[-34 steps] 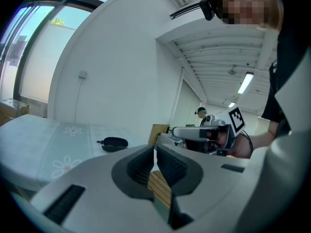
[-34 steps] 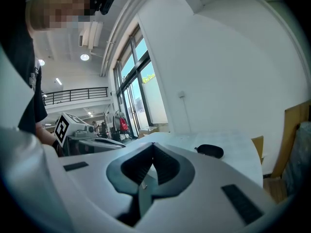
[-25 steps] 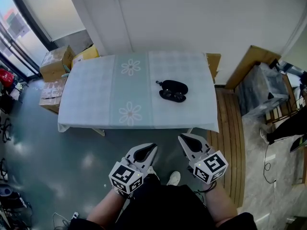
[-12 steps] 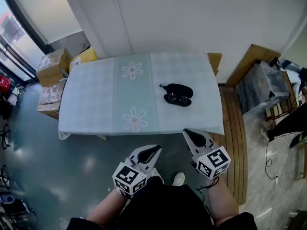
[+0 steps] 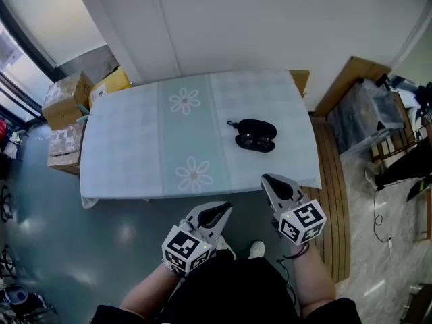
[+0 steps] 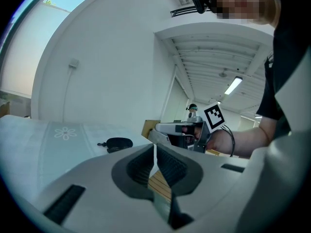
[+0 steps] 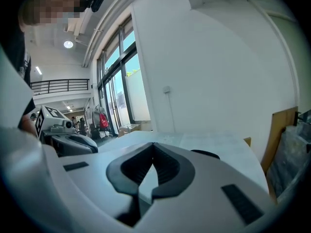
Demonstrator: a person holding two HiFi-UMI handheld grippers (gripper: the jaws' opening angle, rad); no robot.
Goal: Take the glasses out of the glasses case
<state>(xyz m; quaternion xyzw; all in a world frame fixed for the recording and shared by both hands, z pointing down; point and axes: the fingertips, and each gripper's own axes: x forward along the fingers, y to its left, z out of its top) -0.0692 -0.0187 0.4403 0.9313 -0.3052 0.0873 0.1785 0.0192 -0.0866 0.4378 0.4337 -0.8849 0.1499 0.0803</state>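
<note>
A black glasses case (image 5: pixel 255 135) lies on the right half of the table (image 5: pixel 135 147), which has a pale green flowered cloth. The case looks hinged open into two dark halves; I cannot make out glasses inside. Both grippers hang in front of the table's near edge, well short of the case. My left gripper (image 5: pixel 219 211) is shut and empty, below the table's middle. My right gripper (image 5: pixel 273 183) is shut and empty, just off the front right corner. The left gripper view shows its jaws (image 6: pixel 155 147) closed, with the case (image 6: pixel 119 142) far off. The right gripper view shows closed jaws (image 7: pixel 153 145) and the case (image 7: pixel 205 153) beyond.
Cardboard boxes (image 5: pixel 64 100) and a yellow box (image 5: pixel 111 81) sit at the table's left far corner. Wooden boards (image 5: pixel 344 79) and a plastic-wrapped bundle (image 5: pixel 368 117) stand at the right, beside a strip of wooden flooring (image 5: pixel 331 201). A white wall backs the table.
The table has drawn nearer in the head view, and both grippers now sit closer to its front edge. The case has not moved on the cloth.
</note>
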